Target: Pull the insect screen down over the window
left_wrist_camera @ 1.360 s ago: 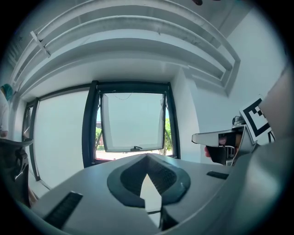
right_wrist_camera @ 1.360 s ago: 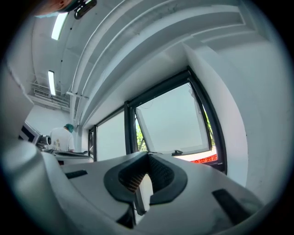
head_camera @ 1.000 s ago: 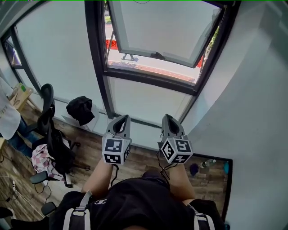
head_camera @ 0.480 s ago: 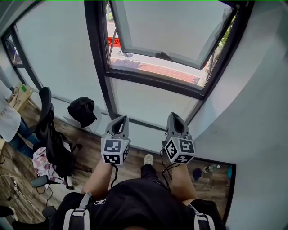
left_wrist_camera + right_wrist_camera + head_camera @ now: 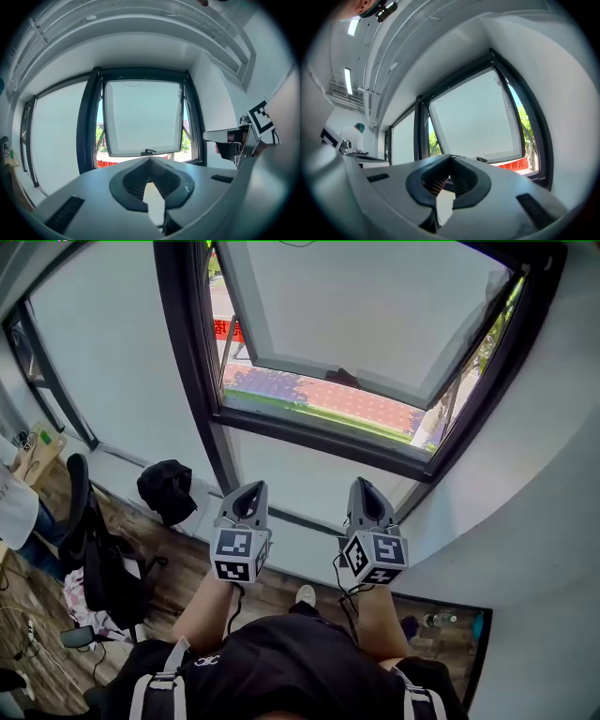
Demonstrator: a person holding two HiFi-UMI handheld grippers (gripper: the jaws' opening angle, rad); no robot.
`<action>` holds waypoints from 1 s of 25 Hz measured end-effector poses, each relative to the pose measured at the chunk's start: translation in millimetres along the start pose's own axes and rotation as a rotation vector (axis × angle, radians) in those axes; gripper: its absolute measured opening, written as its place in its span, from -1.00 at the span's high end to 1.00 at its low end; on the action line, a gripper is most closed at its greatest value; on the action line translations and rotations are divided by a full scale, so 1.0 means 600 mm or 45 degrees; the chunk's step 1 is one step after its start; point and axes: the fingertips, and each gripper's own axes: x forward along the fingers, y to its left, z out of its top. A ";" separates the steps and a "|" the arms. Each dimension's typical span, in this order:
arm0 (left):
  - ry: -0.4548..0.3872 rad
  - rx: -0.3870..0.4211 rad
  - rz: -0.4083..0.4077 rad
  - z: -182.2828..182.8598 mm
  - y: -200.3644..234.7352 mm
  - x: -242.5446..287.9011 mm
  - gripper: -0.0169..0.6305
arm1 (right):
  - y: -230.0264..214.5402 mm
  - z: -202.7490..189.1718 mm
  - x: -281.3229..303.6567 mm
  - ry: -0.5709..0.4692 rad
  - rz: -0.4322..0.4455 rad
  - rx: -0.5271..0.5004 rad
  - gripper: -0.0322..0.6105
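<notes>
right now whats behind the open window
Through the gap under the sash: red paving, trees and a red sign. The frosted sash itself hides the rest.

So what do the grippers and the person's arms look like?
Both the left gripper and right gripper are grey tapered shells with dark ribbed pads; each carries a cube of black-and-white square markers and trails a thin black cable. The forearms are bare; the person wears a black top with grey shoulder straps.

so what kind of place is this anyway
Most likely an office: a black swivel chair on a wood floor, beside tall dark-framed windows, one sash tilted open to the outdoors.
</notes>
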 end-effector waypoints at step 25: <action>0.028 -0.104 0.002 0.034 0.014 0.358 0.91 | -0.218 0.024 0.286 -0.001 0.009 -0.052 0.88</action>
